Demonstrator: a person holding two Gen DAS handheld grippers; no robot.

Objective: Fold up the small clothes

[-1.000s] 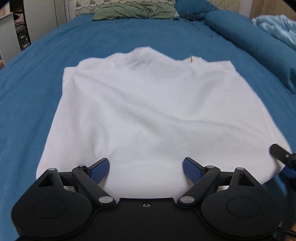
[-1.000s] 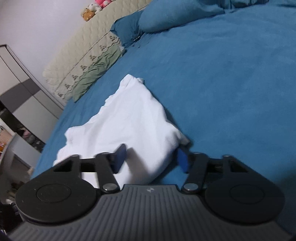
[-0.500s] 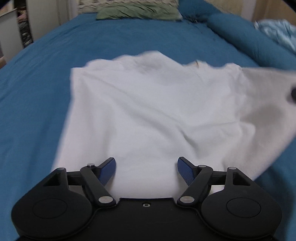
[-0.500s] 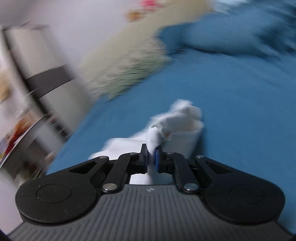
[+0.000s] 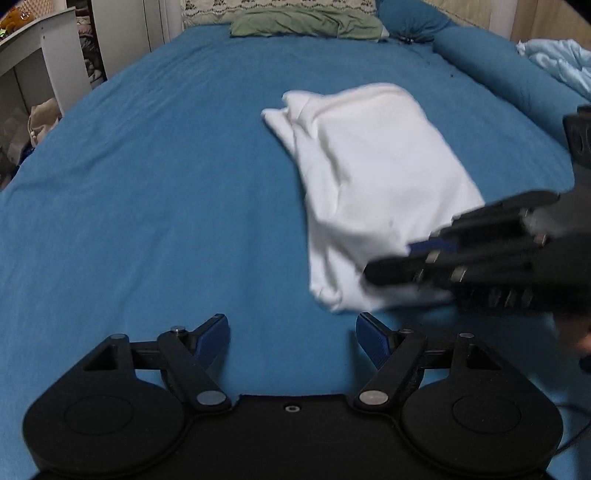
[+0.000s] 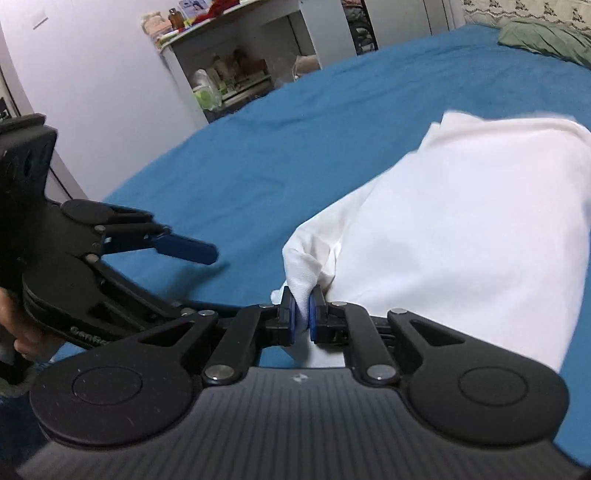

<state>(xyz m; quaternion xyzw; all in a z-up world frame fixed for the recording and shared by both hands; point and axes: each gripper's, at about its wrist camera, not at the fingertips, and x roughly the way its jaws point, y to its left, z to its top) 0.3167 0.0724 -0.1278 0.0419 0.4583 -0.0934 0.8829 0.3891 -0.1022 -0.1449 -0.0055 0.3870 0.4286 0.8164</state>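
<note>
A white garment [image 5: 373,173] lies folded in half lengthwise on the blue bed [image 5: 147,184], right of centre in the left wrist view. My right gripper [image 6: 302,314] is shut on the garment's near corner [image 6: 306,269] and holds it just above the bed; the white garment [image 6: 461,229] fills the right of that view. The right gripper also shows blurred in the left wrist view [image 5: 417,254], over the garment's near right edge. My left gripper [image 5: 291,341] is open and empty over bare bed, left of the garment; it appears in the right wrist view [image 6: 184,249].
A green pillow [image 5: 303,26] and cream headboard are at the far end of the bed. A blue bolster [image 5: 509,85] and light blue blanket [image 5: 561,62] lie at the right. White shelves [image 6: 236,74] with clutter stand left of the bed.
My right gripper shut on the garment's right corner and carried it across to the left, folding the garment in half. My left gripper moved left off the cloth and stays open.
</note>
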